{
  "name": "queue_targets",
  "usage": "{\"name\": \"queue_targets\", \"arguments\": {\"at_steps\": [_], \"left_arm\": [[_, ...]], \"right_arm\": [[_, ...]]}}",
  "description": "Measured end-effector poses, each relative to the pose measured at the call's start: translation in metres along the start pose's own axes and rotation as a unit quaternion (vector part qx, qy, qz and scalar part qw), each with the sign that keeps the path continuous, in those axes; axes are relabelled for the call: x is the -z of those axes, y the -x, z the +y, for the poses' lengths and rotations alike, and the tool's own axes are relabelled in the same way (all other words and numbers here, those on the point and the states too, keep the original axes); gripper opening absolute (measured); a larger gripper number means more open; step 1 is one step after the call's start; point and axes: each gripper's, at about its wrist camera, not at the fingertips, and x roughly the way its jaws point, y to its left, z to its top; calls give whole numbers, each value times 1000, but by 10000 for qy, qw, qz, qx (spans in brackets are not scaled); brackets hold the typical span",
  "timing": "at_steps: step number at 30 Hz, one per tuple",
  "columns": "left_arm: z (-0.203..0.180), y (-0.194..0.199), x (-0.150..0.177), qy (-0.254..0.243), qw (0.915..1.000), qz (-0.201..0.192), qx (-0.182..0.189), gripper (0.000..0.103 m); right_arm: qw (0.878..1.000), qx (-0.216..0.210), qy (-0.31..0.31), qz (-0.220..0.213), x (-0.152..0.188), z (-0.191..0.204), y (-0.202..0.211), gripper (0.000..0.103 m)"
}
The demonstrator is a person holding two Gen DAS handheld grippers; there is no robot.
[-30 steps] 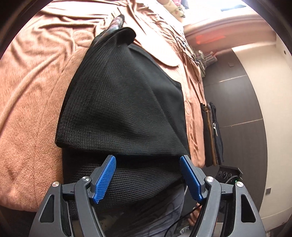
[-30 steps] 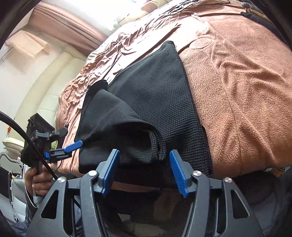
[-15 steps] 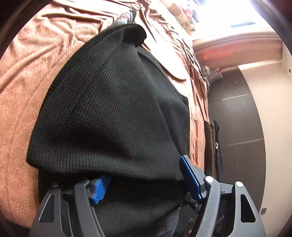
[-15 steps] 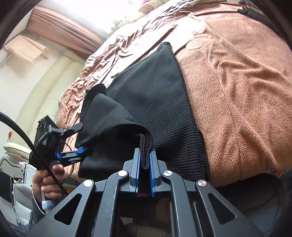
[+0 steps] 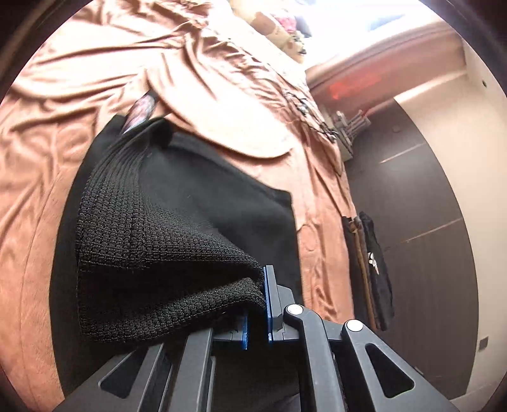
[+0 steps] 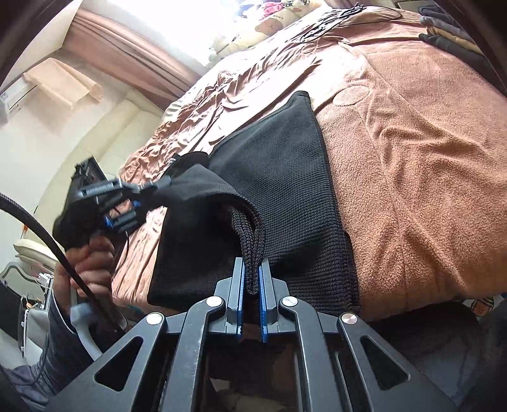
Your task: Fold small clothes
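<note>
A black knit garment lies on the brown bedspread, its near part folded and lifted off the bed. My left gripper is shut on the garment's near corner; the bunched fabric drapes over its left finger. My right gripper is shut on the other near corner, a thick knit edge pinched between its blue pads. The garment stretches between both grippers. The left gripper also shows in the right wrist view, held up at the left by a hand.
The bedspread covers the bed on all sides of the garment. Dark folded clothes hang at the bed's edge, also in the right wrist view. A patterned item peeks out beyond the garment. Pillows and toys lie at the bed's far end.
The left gripper closed on the garment's corner and lifted it. The right gripper, which closed earlier, stays shut and has raised its corner higher off the bed.
</note>
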Motion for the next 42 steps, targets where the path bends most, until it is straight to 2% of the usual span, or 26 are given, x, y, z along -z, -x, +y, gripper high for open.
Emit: {"name": "queue_targets", "arguments": {"at_steps": [9, 19, 34, 36, 37, 39, 41, 42], "left_arm": [[-49, -30, -23, -744, 9967, 230, -226, 7], [-81, -86, -31, -1364, 9868, 648, -585, 7], [-86, -140, -35, -1396, 9815, 1128, -670, 6], [-87, -145, -38, -1327, 9827, 1159, -565, 6], [-86, -146, -39, -1284, 9834, 1163, -533, 9], [-86, -143, -43, -1195, 9853, 1130, -465, 22], [-85, -134, -46, -1188, 9876, 947, -404, 53], [-84, -128, -47, -1210, 9882, 840, -426, 58]], "right_arm": [[10000, 42, -23, -73, 5, -7, 11, 4], [9997, 211, -145, -14, 7, -21, 19, 4], [9992, 313, -236, 46, 10, -29, 27, 4], [9990, 348, -277, 101, 10, -32, 24, 4], [9988, 349, -325, 143, 12, -34, 22, 4], [9986, 352, -355, 177, 13, -35, 21, 4], [9987, 356, -339, 166, 14, -34, 23, 4], [9987, 371, -321, 163, 14, -33, 24, 4]]}}
